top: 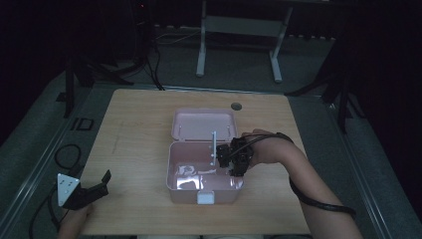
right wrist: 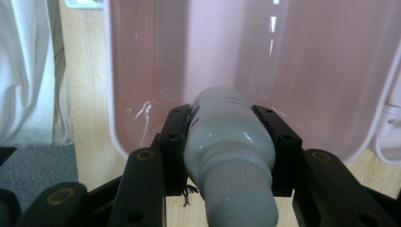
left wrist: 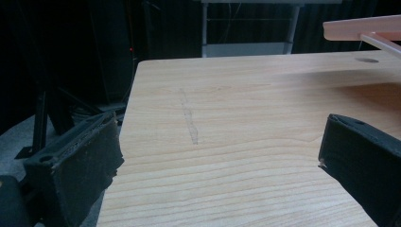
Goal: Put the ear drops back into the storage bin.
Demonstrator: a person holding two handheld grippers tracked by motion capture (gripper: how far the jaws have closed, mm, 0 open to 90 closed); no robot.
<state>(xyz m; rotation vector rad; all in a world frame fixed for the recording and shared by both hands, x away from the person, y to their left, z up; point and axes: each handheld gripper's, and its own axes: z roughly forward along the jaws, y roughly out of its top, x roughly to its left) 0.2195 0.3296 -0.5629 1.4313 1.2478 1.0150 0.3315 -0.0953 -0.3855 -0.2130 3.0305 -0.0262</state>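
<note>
Near the front left corner of the light wooden desk (top: 139,119), the left hand-held gripper (top: 94,189) rests with its jaws spread wide and nothing between them. Toward the middle of the desk stands the open pink plastic box with a hinged lid (top: 180,172). At its right wall, the right hand-held gripper (right wrist: 230,137) pinches a white plastic bottle with a ribbed cap (right wrist: 227,142). The long axis of the bottle runs along the jaws; its cap points back to the hand, its bottom into the box.
</note>
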